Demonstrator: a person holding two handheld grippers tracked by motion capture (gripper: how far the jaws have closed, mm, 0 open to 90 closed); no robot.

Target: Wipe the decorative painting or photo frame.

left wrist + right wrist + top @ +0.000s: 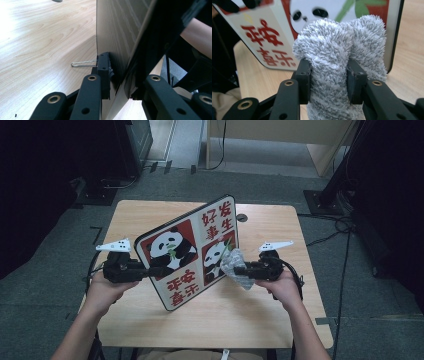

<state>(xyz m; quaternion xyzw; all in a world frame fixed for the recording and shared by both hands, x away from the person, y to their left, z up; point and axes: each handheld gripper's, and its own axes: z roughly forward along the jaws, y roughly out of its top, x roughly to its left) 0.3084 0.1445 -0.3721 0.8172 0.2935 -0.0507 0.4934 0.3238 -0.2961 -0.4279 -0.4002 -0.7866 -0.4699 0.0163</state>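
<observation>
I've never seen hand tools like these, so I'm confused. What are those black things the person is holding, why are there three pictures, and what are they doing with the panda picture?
Those black things are grippers: hand-held pincers with two jaws, one in each hand. One picture comes from a camera above the wooden table, looking down. The other two come from small cameras riding on each gripper, looking along its jaws.

The left gripper is shut on the edge of the panda board, a flat sign with pandas and red writing, holding it tilted up with its lower corner near the table. The right gripper is shut on a fluffy grey cloth and holds it against the board's front. It looks like the person is wiping the board clean.
</observation>
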